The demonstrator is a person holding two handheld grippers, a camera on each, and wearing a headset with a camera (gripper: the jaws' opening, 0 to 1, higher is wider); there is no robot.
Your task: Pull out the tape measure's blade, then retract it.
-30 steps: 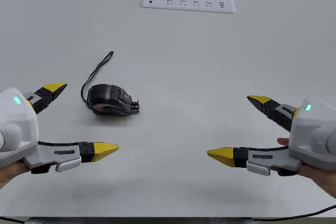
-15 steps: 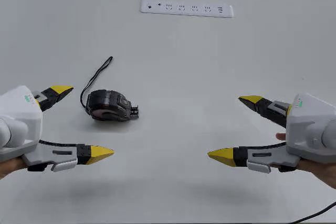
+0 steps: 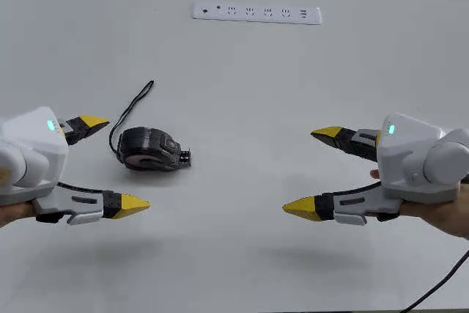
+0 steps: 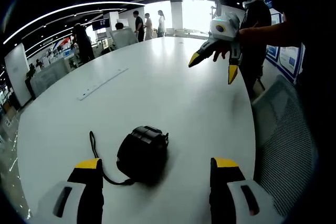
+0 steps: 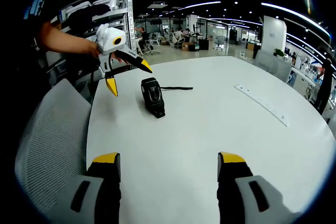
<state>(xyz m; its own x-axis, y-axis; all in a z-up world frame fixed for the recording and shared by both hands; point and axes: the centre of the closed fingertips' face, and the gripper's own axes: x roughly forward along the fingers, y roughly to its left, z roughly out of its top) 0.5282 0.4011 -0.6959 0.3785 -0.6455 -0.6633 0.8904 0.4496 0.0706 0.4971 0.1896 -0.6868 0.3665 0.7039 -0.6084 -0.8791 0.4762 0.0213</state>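
Table (image 3: 234,254): white and broad, with its near edge along the bottom of the head view.
Tape measure (image 3: 150,149): a dark round case lying on the table's left half, between the near edge and the far side, apart from both grippers.
Blade: fully wound in, with just the end hook (image 3: 187,156) showing at the side of the case that faces the table's middle.
Strap (image 3: 132,108): a thin black loop running from the case toward the far edge and lying flat.
Left gripper (image 5: 130,81): held low over the left side near the near edge, fingers spread wide and holding nothing. In the left gripper view the case sits ahead, within the gap and closer to the left finger. One yellow fingertip (image 3: 94,121) is near the strap, not touching it.
Right gripper (image 3: 299,171): held over the right side near the near edge, well apart from the tape measure, fingers spread wide and empty, tips pointing toward the table's middle.
Power strip (image 3: 256,13): white, lying flat toward the far edge.
Cable (image 3: 440,284): dark, crossing the near right corner.
Chair (image 4: 286,129): grey mesh back, just beside the table's edge.
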